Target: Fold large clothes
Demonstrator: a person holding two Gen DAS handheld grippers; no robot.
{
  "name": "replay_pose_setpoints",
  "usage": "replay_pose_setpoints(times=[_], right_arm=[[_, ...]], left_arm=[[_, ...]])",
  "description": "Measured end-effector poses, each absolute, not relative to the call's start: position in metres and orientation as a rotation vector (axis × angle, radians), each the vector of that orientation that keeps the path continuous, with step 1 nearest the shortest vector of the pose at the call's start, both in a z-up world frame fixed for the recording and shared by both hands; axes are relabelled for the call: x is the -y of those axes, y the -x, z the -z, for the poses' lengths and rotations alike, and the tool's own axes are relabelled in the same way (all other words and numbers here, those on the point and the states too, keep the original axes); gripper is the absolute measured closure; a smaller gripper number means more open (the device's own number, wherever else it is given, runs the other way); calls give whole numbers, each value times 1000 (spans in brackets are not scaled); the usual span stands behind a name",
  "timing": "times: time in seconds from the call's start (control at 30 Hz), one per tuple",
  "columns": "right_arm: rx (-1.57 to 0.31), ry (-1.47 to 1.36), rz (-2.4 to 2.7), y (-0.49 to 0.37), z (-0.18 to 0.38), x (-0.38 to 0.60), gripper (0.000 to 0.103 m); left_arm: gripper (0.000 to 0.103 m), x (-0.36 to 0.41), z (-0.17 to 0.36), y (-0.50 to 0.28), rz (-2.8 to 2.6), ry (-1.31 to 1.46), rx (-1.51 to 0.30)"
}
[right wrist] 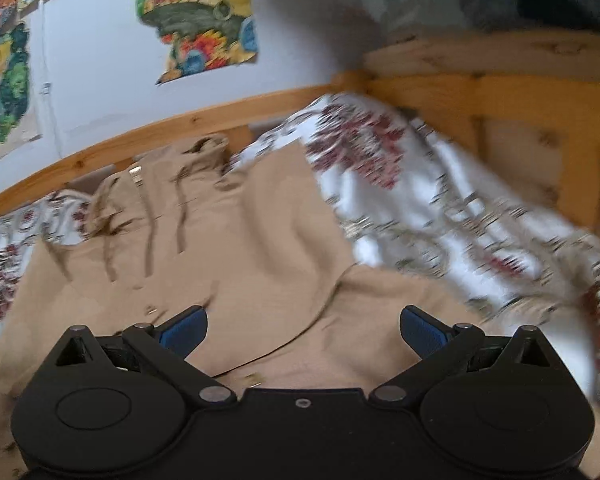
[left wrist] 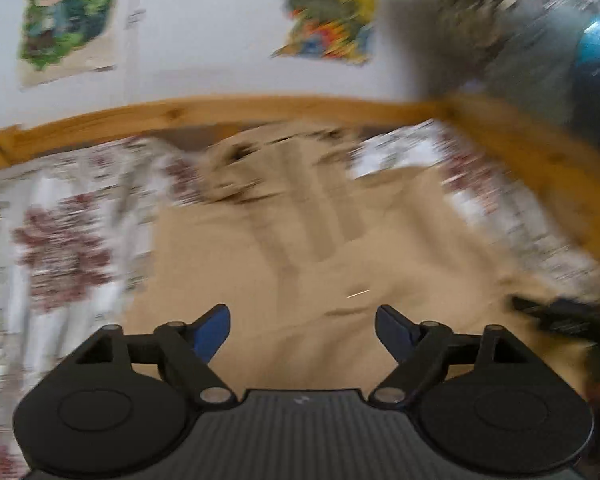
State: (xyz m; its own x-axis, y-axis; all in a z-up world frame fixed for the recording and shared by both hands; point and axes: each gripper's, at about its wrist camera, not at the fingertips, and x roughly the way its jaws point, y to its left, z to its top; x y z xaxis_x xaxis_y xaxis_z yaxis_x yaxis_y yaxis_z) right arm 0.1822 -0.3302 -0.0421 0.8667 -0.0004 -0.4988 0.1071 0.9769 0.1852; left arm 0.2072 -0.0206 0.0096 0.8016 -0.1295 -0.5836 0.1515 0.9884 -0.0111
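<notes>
A large tan hooded garment [left wrist: 300,240] lies spread on a bed, hood and drawstrings toward the wall. In the right wrist view the garment [right wrist: 236,248] shows a sleeve or side panel folded over its body. My left gripper [left wrist: 302,330] is open and empty, just above the garment's lower part. My right gripper [right wrist: 303,332] is open and empty above the garment's right side. The other gripper [left wrist: 572,320] shows as a dark blur at the right edge of the left wrist view. Both views are motion-blurred.
The bed has a white sheet with red floral print [right wrist: 440,200] and a pine wooden frame [left wrist: 260,110]; the headboard [right wrist: 520,100] rises at the right. Colourful posters [right wrist: 200,20] hang on the white wall. Dark bedding and clutter [left wrist: 520,20] lie beyond the frame.
</notes>
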Motion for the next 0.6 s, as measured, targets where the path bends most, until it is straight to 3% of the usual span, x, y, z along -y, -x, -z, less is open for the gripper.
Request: replay_pose_setpoints(times=[0.13, 0.3, 0.57, 0.6], right_arm=[[-554, -182, -48, -187, 57, 305, 1], [-605, -154, -75, -197, 71, 279, 1], [-581, -143, -64, -202, 75, 277, 1], [-576, -146, -58, -202, 74, 280, 1]], left_arm=[[18, -24, 5, -236, -6, -81, -720], [18, -61, 27, -255, 158, 149, -769], [32, -15, 63, -314, 424, 149, -900], [39, -7, 69, -325, 424, 145, -930]])
